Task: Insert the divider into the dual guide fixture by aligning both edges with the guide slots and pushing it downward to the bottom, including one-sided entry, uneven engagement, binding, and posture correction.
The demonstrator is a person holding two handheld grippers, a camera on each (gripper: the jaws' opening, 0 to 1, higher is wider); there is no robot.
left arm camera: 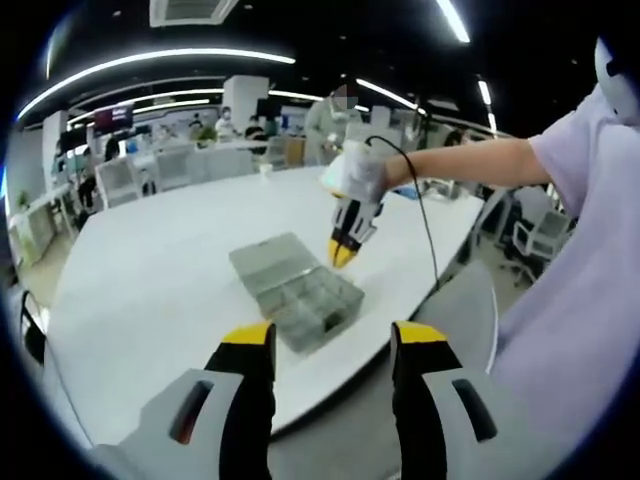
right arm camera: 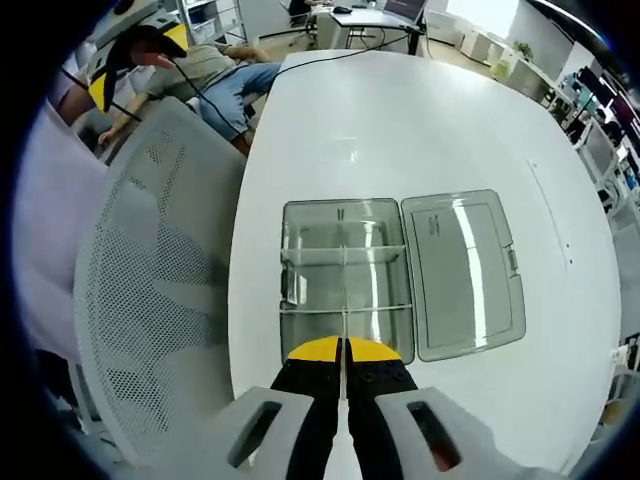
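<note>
Dividers of thin clear plastic (right arm camera: 345, 253) stand inside the see-through grey plastic box (right arm camera: 345, 270) and split it into small rooms. One more thin clear piece (right arm camera: 344, 330) runs from the middle of the box down to the right gripper (right arm camera: 345, 352), and its lower end sits between the yellow tips. The two jaws of this gripper are pressed close together on that thin piece. In the right gripper view the gripper is right at the near edge of the box.

The box lies on the big white round table (right arm camera: 400, 120). Its flat clear lid (right arm camera: 463, 272) is flipped open and lies on the table, joined to the box along one side.

In the left gripper view, the box (left arm camera: 297, 290) sits near the table edge, and the right gripper (left arm camera: 342, 254) points down at it with its yellow tips together. A hand in a white glove (left arm camera: 362, 172) holds that gripper, and a black cable (left arm camera: 425, 225) hangs from it.

The left gripper (left arm camera: 330, 345) is held back from the table, well apart from the box. Its two yellow-tipped jaws stand wide apart with nothing between them.

A white mesh chair (right arm camera: 160, 290) stands just beside the table.
</note>
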